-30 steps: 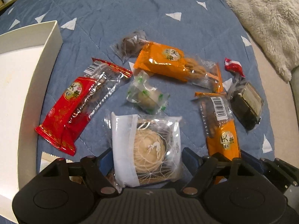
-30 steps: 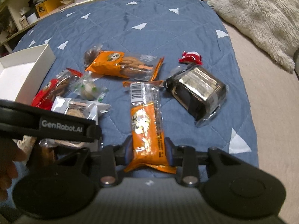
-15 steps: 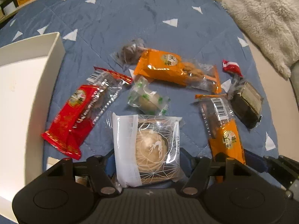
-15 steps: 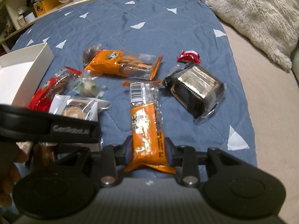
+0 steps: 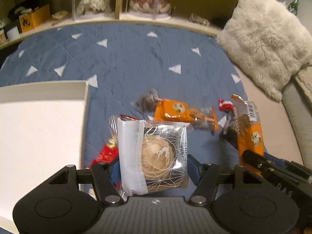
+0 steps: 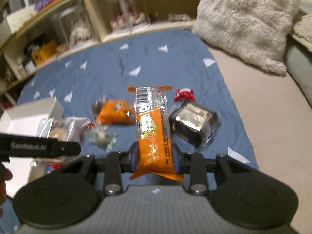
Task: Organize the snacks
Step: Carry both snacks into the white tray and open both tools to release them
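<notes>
Now lifted off the blue quilt (image 5: 136,58) since a second ago: left tool (image 5: 154,167) pinching the mooncake packet (image 5: 156,154), right tool (image 6: 154,156) pinching the orange snack bar (image 6: 153,134), probably bound for the white box (image 5: 39,126) at left.

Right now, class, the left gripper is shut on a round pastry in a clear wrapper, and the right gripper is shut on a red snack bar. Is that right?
One detail is wrong. The left gripper is indeed shut on the round pastry, but the bar in the right gripper is orange, not red: the right wrist view shows the orange snack bar clamped between its fingers.
</notes>
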A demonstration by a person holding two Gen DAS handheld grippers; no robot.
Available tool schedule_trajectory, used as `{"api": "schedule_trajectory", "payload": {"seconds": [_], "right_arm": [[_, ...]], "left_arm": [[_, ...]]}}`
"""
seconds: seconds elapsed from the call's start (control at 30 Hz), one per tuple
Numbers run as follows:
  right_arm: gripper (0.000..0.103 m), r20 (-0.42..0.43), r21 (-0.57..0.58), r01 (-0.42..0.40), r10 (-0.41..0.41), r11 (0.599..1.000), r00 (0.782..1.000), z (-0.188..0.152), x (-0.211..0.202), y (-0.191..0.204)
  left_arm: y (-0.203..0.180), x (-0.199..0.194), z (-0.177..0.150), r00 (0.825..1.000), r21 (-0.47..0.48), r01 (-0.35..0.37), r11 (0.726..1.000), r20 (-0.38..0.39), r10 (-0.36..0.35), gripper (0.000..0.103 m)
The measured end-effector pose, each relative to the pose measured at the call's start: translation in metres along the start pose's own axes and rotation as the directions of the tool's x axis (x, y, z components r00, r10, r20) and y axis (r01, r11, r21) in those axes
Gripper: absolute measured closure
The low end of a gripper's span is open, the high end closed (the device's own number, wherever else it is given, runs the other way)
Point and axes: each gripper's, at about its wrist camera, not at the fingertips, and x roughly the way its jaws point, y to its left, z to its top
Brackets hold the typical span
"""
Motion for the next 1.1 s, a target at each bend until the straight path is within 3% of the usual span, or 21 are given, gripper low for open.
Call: {"api": "schedule_trajectory", "payload": {"seconds": [0.6, 1.1], "right_arm": [[0.063, 0.152, 0.064, -0.074, 0.064, 0.995, 0.986, 0.004, -0.049, 0.054], [0.063, 0.092, -0.01, -0.175, 0.175, 0.985, 0.98, -0.017, -0.031, 0.153]], "left_arm": [[0.094, -0.076, -0.002, 0.991, -0.021, -0.006, 1.0, 0.135, 0.009, 0.037], [0.193, -0.094, -0.024, 0.991, -0.084, -0.093, 0.992, 0.092, 0.101, 0.036]]}}
